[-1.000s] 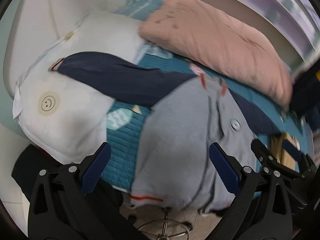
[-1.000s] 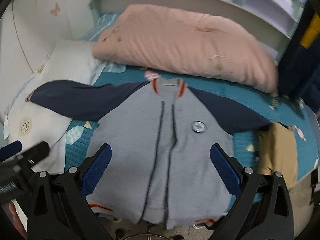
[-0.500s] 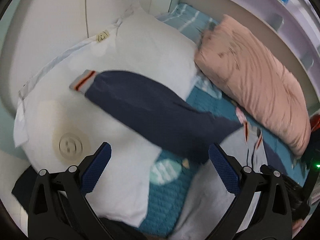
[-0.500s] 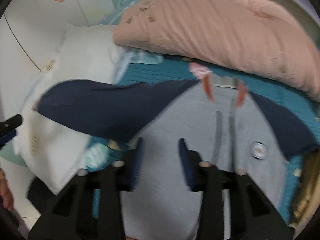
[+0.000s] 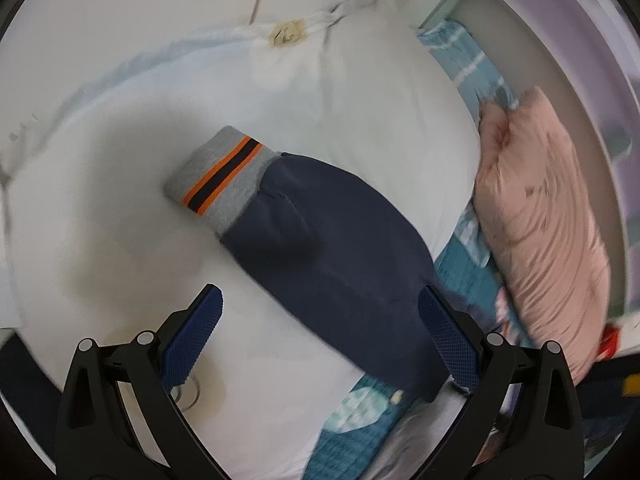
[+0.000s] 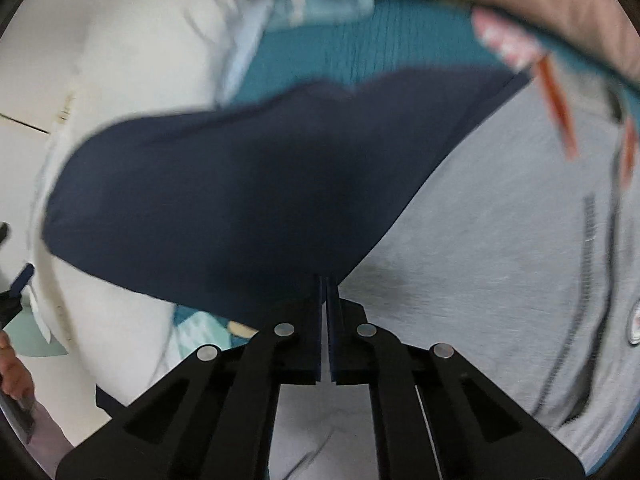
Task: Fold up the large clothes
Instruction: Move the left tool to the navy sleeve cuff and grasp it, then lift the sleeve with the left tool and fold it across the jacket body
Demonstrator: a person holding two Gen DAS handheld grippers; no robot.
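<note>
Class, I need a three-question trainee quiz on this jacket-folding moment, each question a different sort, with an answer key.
1. True or false: the left gripper is open above the navy sleeve.
2. The striped cuff rests on: A) white pillow B) pink pillow C) teal bedspread
3. Fill in: the right gripper is shut at the jacket near the sleeve's ____ end.

Key: 1 true; 2 A; 3 underarm.
</note>
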